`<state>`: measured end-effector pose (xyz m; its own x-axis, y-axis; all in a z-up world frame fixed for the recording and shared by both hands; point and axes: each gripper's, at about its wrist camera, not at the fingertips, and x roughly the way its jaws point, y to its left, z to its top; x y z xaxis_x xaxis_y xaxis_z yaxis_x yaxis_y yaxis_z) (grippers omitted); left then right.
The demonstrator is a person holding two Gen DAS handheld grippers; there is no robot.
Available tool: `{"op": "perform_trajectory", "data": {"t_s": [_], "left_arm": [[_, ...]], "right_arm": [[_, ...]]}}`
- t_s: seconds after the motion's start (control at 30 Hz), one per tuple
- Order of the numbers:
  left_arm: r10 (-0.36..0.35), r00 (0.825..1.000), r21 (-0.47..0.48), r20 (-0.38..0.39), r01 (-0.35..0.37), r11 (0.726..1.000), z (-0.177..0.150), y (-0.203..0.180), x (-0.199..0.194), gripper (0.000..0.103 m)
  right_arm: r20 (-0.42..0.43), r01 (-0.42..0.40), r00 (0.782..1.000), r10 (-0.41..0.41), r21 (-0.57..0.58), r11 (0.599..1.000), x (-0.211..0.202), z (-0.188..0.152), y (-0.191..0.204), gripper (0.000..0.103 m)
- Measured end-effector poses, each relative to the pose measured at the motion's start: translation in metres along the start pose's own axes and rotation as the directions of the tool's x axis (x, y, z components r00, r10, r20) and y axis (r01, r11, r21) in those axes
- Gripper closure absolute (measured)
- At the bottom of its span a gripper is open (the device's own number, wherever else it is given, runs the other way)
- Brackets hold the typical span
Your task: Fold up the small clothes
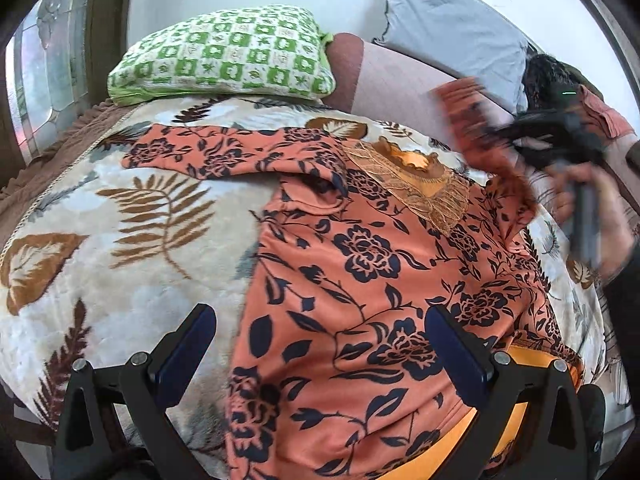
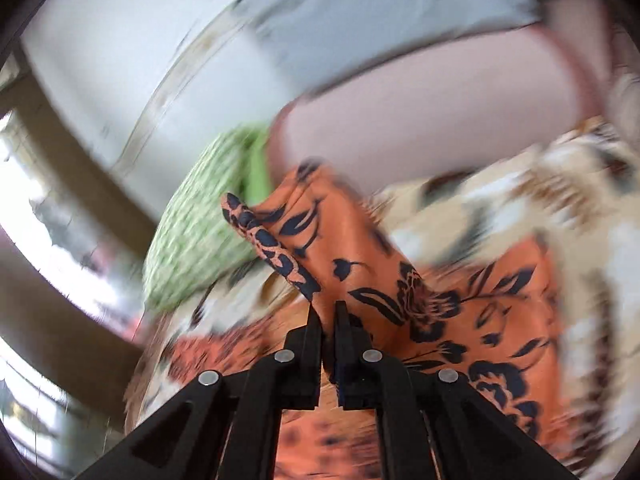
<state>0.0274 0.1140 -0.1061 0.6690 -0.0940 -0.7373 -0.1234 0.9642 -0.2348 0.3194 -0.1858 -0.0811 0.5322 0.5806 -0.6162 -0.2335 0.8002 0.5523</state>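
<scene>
The jaws of the left gripper [image 1: 320,336] stand spread wide above the orange flowered top [image 1: 360,280], with nothing between them. The jaws of the right gripper [image 2: 329,308] are pressed together, pinching a sleeve [image 2: 320,236] of that top, which stands up from their tips in a loose fold. In the left wrist view the right gripper [image 1: 516,140] shows as a dark blur at the right edge, lifted off the bed with the sleeve trailing down from it, and the person's hand [image 1: 596,216] grips its handle.

The top lies flat on a leaf-patterned blanket [image 1: 120,240] that covers the bed. Its other sleeve stretches out to the left, and its gold-trimmed neckline [image 1: 416,176] points toward the pillows. A green checked pillow [image 1: 224,56] rests at the far edge of the blanket, and a grey pillow [image 1: 452,20] leans against the wall to the right of it. The right wrist view is heavily blurred.
</scene>
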Motion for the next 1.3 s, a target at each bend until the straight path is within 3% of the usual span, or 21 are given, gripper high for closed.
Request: {"op": "perform_trajectory", "data": {"t_s": [0.07, 0.1, 0.13, 0.17, 0.2, 0.3, 0.4, 0.5, 0.57, 0.6, 0.63, 0.7, 0.73, 0.8, 0.87, 0.93, 1.03, 1.17, 1.23, 1.3], "left_arm": [[-0.005, 1.000, -0.016, 0.005, 0.005, 1.000, -0.001, 0.005, -0.005, 0.000], [-0.004, 1.000, -0.022, 0.010, 0.005, 1.000, -0.001, 0.007, -0.007, 0.000], [-0.002, 1.000, -0.028, 0.014, 0.002, 1.000, -0.001, 0.011, -0.011, 0.000], [-0.003, 1.000, -0.031, 0.020, 0.004, 1.000, 0.000, 0.013, -0.014, 0.000], [-0.005, 1.000, -0.032, 0.029, 0.006, 0.999, 0.000, 0.014, -0.017, 0.000], [-0.028, 0.999, -0.050, 0.027, 0.029, 0.998, 0.007, 0.017, -0.011, 0.000], [-0.085, 0.996, -0.065, 0.015, 0.085, 0.994, 0.024, 0.008, 0.002, 0.000], [-0.096, 0.995, -0.075, 0.028, 0.098, 0.992, 0.031, 0.000, 0.005, 0.000], [-0.104, 0.994, -0.077, 0.018, 0.105, 0.992, 0.036, -0.005, 0.010, 0.000], [-0.118, 0.993, -0.084, 0.013, 0.119, 0.989, 0.041, -0.007, 0.013, 0.000], [-0.161, 0.987, -0.099, 0.001, 0.160, 0.982, 0.048, -0.010, 0.020, 0.000], [-0.250, 0.967, -0.147, -0.040, 0.242, 0.959, 0.064, -0.018, 0.044, 0.000], [-0.276, 0.960, -0.168, -0.052, 0.264, 0.950, 0.069, -0.021, 0.053, 0.000], [-0.358, 0.929, -0.225, -0.094, 0.331, 0.916, 0.084, -0.031, 0.083, 0.000], [-0.394, 0.910, -0.323, -0.130, 0.337, 0.885, 0.096, -0.035, 0.120, 0.000], [-0.396, 0.906, -0.382, -0.148, 0.316, 0.868, 0.101, -0.038, 0.142, 0.000], [-0.354, 0.924, -0.380, -0.142, 0.279, 0.882, 0.110, -0.038, 0.148, 0.000], [-0.220, 0.975, -0.357, -0.045, 0.189, 0.915, 0.115, 0.003, 0.118, 0.000], [-0.147, 0.989, -0.435, -0.017, 0.125, 0.892, 0.114, 0.044, 0.112, 0.000], [-0.138, 0.990, -0.545, -0.007, 0.112, 0.831, 0.111, 0.081, 0.115, 0.000]], "right_arm": [[-0.163, -0.041, 0.986, 0.038, -0.018, 0.999, 0.067, -0.028, 0.013, 0.090], [-0.271, -0.029, 0.963, 0.016, -0.044, 0.999, 0.102, -0.050, 0.016, 0.074], [-0.341, 0.002, 0.940, -0.018, -0.047, 0.999, 0.122, -0.068, 0.014, 0.048], [-0.350, -0.006, 0.937, -0.004, -0.027, 1.000, 0.124, -0.078, 0.013, 0.043], [-0.294, -0.037, 0.955, 0.033, -0.008, 0.999, 0.113, -0.082, 0.011, 0.042], [-0.211, -0.136, 0.965, 0.156, 0.107, 0.985, 0.069, -0.076, -0.009, 0.034], [-0.132, -0.095, 0.985, 0.114, 0.146, 0.985, 0.025, -0.065, -0.044, 0.029], [-0.077, -0.054, 0.994, 0.074, 0.230, 0.972, 0.011, -0.044, -0.082, 0.029], [-0.036, -0.070, 0.995, 0.088, 0.356, 0.932, 0.001, -0.044, -0.125, 0.028], [-0.042, -0.040, 0.997, 0.064, 0.428, 0.903, -0.003, -0.049, -0.147, 0.025], [-0.060, 0.005, 0.998, 0.026, 0.462, 0.887, -0.003, -0.054, -0.160, 0.025], [-0.052, -0.014, 0.998, 0.043, 0.474, 0.880, -0.006, -0.065, -0.172, 0.024], [-0.046, -0.031, 0.997, 0.059, 0.461, 0.887, -0.008, -0.069, -0.171, 0.024], [-0.055, -0.034, 0.997, 0.061, 0.400, 0.916, -0.008, -0.074, -0.167, 0.024], [-0.072, -0.021, 0.996, 0.053, 0.381, 0.924, -0.004, -0.080, -0.168, 0.024], [-0.064, -0.044, 0.995, 0.077, 0.408, 0.912, 0.003, -0.085, -0.176, 0.024], [-0.042, -0.085, 0.993, 0.113, 0.416, 0.905, 0.000, -0.087, -0.185, 0.025], [-0.024, -0.120, 0.990, 0.140, 0.388, 0.914, -0.007, -0.092, -0.188, 0.025], [-0.020, -0.120, 0.990, 0.137, 0.375, 0.919, -0.005, -0.092, -0.185, 0.024], [-0.028, -0.110, 0.991, 0.129, 0.369, 0.923, -0.007, -0.093, -0.185, 0.023]]}}
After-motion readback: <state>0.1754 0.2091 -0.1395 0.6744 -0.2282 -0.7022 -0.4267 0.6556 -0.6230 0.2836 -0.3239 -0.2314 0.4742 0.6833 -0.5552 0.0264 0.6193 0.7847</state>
